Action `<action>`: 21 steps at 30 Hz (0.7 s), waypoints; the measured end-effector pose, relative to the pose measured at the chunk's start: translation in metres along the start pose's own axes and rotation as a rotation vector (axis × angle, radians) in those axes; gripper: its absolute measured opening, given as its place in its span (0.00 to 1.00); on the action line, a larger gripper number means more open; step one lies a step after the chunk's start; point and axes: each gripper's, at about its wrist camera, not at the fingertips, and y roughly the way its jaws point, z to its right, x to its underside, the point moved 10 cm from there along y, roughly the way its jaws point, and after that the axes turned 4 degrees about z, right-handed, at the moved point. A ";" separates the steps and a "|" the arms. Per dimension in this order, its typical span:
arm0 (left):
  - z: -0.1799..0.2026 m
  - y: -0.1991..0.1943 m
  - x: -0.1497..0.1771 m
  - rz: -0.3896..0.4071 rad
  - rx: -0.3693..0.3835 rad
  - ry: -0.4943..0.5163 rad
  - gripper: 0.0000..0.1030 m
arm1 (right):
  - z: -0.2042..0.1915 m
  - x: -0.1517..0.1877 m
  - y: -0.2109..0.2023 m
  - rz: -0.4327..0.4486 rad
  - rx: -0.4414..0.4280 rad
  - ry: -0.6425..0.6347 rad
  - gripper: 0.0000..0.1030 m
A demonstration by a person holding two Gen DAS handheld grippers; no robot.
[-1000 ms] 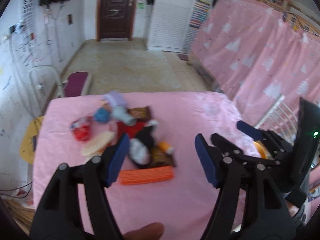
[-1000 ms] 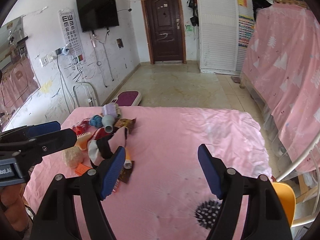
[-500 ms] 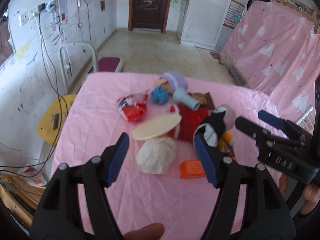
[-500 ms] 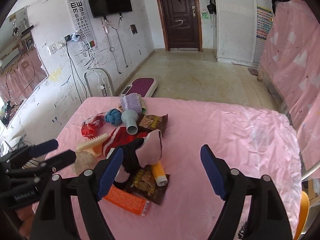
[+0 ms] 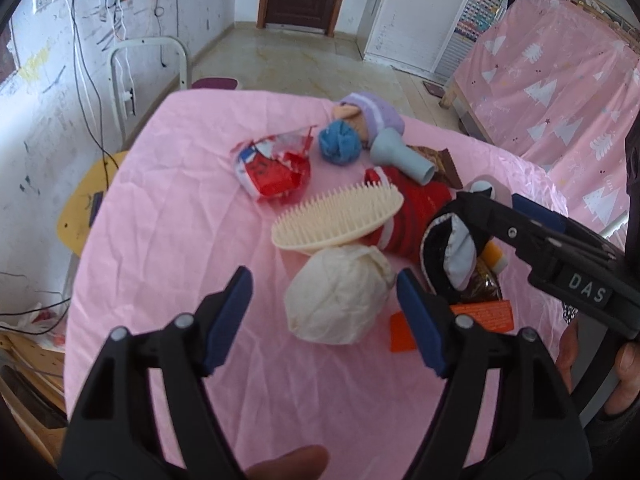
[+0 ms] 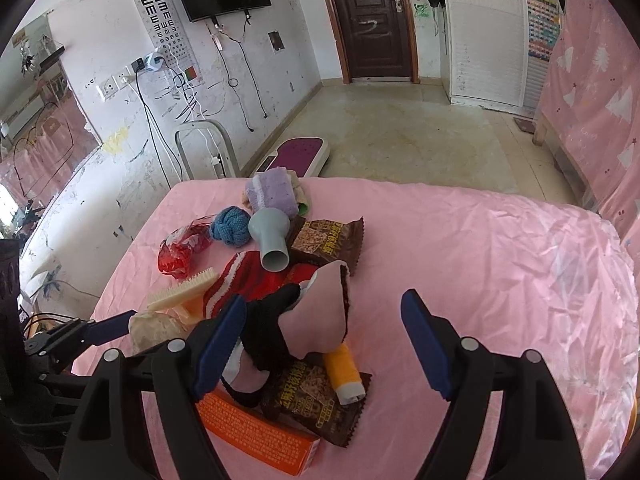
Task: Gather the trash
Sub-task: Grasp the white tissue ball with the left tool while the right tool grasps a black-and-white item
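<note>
1. Paper first: logging the cream paper wad (image 5: 338,292) as sitting on the pink-covered worktop (image 5: 168,208), at the near left edge of the clutter, and touching the cream brush (image 5: 336,220) that is overlapping its far side.
2. Noting the left claw (image 5: 324,280) as hanging wide and empty, having just been opening a little further. Finding the wad just ahead of the pads, partly between their lines, crowding the right-hand pad and leaving slack at the other.
3. Recording the right claw (image 6: 324,302) as standing wide too, gripping nothing, hovering over the black-and-pink sock (image 6: 304,320), the brown snack packet (image 6: 320,396) and the orange box (image 6: 256,428).
4. Judging the left claw the nearer one to the wad, while placing the right claw's tip beyond it, above the sock, apart from the paper.
5. Treating the wad as roundish, showing no clear long axis, so probably needing no wrist roll. Expecting instead a small sideways shift toward the crowded pad, then forward and down.
6. Flagging the brush as likely to be tipping off during any lift.
7. Counting the red wrapper (image 5: 276,168) as uncollected.
</note>
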 end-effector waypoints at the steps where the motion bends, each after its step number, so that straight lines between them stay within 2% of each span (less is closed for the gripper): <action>1: 0.001 0.001 0.001 -0.003 0.009 0.006 0.63 | -0.001 0.000 0.001 -0.001 -0.005 0.000 0.66; 3: 0.007 0.003 0.003 -0.010 0.014 0.025 0.51 | -0.005 0.000 0.001 0.000 -0.030 -0.011 0.51; 4: 0.009 0.003 0.004 -0.013 0.008 0.033 0.50 | -0.007 0.001 0.000 0.002 -0.040 -0.016 0.47; 6: 0.010 0.003 0.005 -0.008 0.000 0.042 0.49 | -0.012 0.001 -0.003 0.010 -0.044 -0.038 0.32; 15: 0.009 -0.013 0.004 0.032 -0.013 0.049 0.48 | -0.017 -0.001 -0.023 0.065 -0.042 -0.060 0.09; 21: 0.014 -0.029 0.003 0.065 -0.028 0.053 0.48 | -0.013 -0.001 -0.036 0.089 -0.034 -0.064 0.07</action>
